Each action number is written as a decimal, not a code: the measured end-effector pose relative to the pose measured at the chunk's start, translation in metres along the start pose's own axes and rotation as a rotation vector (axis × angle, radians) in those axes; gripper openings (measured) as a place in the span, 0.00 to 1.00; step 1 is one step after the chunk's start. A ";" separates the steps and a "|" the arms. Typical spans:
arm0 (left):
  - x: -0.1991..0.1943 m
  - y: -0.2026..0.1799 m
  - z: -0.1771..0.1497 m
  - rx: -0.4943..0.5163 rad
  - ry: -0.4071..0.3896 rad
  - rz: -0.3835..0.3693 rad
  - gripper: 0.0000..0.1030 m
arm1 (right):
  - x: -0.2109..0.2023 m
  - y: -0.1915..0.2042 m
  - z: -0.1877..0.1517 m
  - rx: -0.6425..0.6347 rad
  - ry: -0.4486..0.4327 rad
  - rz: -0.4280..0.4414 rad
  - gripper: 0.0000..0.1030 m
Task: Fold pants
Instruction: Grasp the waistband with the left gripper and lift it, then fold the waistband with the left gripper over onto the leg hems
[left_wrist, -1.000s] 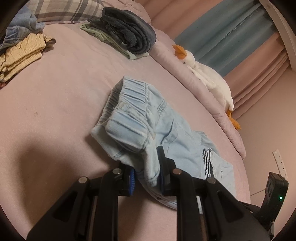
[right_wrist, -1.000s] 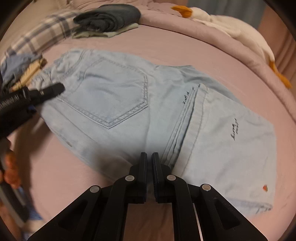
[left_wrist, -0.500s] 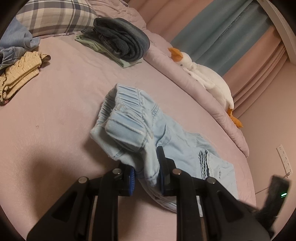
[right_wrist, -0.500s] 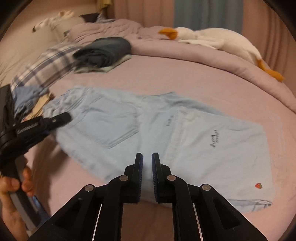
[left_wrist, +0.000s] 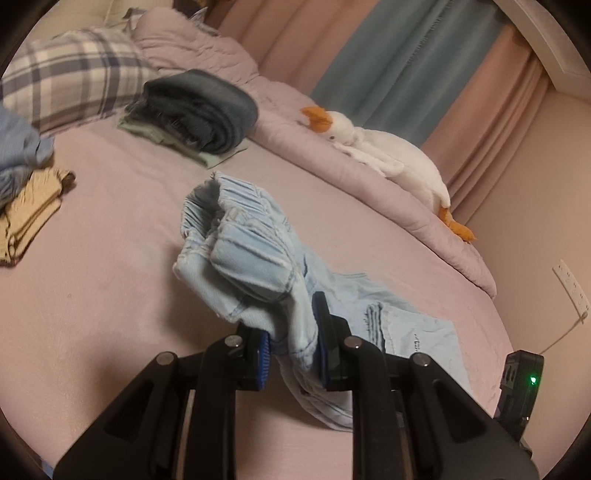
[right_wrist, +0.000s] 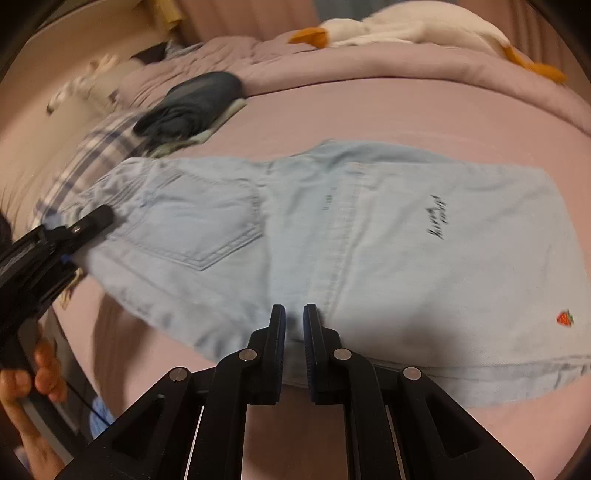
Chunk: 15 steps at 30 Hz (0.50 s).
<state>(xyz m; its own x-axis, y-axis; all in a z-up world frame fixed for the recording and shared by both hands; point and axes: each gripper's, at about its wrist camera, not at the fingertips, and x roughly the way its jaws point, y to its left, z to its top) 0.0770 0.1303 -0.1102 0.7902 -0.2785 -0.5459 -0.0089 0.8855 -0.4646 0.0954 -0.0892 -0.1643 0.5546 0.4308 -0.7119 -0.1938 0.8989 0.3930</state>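
Observation:
Light blue denim pants (right_wrist: 369, 236) lie spread on the pink bed, back pocket at the left and a strawberry patch at the right. My left gripper (left_wrist: 291, 339) is shut on the waistband corner of the pants (left_wrist: 255, 254), which bunches up in front of it; it also shows at the left of the right wrist view (right_wrist: 92, 221). My right gripper (right_wrist: 294, 325) is shut on the near edge of the pants at the middle fold.
Folded dark jeans on a green garment (left_wrist: 199, 110) lie at the back. A plaid pillow (left_wrist: 70, 81) and folded yellow and blue clothes (left_wrist: 29, 206) are at the left. A white goose plush (left_wrist: 388, 155) lies on the rolled duvet along the far side.
The right gripper opened slightly, moved in and closed on the pants' near edge. The left gripper kept its hold and lifted the waistband a little.

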 end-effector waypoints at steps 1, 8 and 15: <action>-0.001 -0.004 0.001 0.012 -0.003 0.001 0.19 | -0.001 -0.003 -0.001 0.019 -0.003 0.008 0.10; -0.002 -0.030 0.003 0.070 -0.014 -0.014 0.19 | -0.014 -0.029 -0.001 0.130 -0.033 0.058 0.10; -0.001 -0.067 0.003 0.153 -0.004 -0.064 0.19 | -0.028 -0.052 -0.006 0.216 -0.072 0.095 0.10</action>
<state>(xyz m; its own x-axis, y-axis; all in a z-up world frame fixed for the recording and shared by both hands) 0.0787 0.0722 -0.0769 0.7889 -0.3351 -0.5152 0.1350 0.9122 -0.3868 0.0853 -0.1477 -0.1681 0.5996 0.4986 -0.6260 -0.0746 0.8136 0.5766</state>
